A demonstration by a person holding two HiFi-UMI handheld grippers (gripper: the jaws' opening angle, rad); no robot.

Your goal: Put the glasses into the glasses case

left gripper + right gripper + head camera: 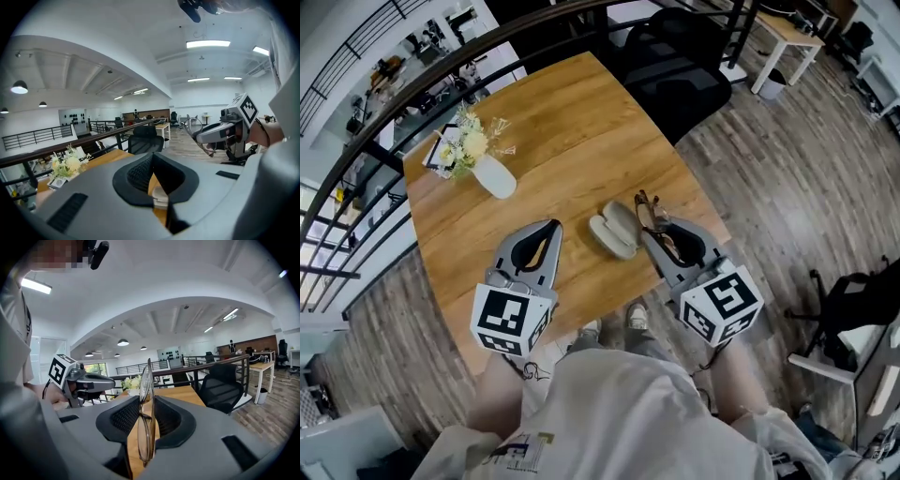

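Wooden table extends below and ahead of both jaw sets. Left gripper: jaws apart, nothing between the pads. Right gripper: jaws clamped on the glasses, which stand edge-on between the pads. Glasses case lies open on the table, just left of the right jaw tips.

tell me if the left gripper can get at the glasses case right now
Probably yes: the left gripper is empty with jaws apart, and only bare table lies between it and the open glasses case. The right gripper, shut on the glasses, sits on the case's far side.
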